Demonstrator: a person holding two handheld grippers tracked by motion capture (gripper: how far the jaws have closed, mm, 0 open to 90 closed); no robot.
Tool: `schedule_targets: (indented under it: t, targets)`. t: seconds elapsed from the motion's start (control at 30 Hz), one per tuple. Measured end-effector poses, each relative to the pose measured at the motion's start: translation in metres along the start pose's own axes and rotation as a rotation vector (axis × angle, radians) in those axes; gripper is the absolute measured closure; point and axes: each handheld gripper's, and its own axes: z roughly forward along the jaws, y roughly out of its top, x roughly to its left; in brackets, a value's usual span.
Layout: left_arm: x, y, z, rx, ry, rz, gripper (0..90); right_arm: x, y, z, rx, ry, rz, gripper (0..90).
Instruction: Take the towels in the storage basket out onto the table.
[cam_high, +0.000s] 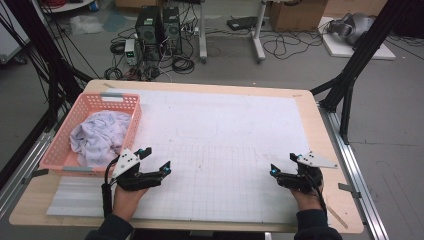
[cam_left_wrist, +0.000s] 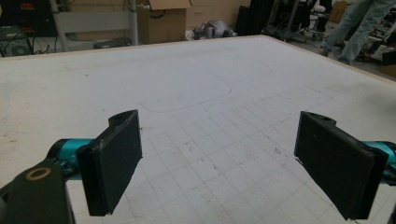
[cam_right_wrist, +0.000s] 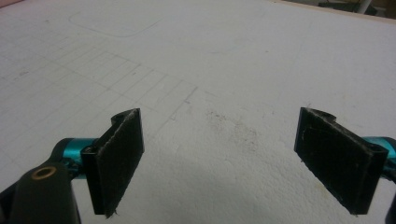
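Pink basket (cam_high: 125, 101), white cloth (cam_high: 100, 136) inside, sat far left; my left claw (cam_high: 156, 160) and right claw (cam_high: 282, 163) gaped empty.

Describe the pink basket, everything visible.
The pink basket is a rectangular tray-like crate that looks like plastic, with slatted, perforated walls and a thicker rim. It sits upright on the table at its left edge, partly on the white gridded mat. Its long side runs away from the person. A crumpled white cloth lies inside, filling most of the floor and staying below the rim. The left gripper, jaws open, hovers just off its near right corner without touching it.
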Motion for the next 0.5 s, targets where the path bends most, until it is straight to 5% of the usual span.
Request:
schedule_targets:
  t: [0.37, 0.5]
  targets:
    - [-0.0016, 0.0001, 0.0051, -0.008, 0.003, -0.020, 15.1, -0.0055, -0.0041, -0.0014, 0.001, 0.011, 0.012, 14.5]
    - [-0.0036, 0.0008, 0.0075, -0.009, 0.023, 0.017, 15.1, -0.0055, -0.0046, -0.0015, 0.007, 0.022, 0.015, 14.5]
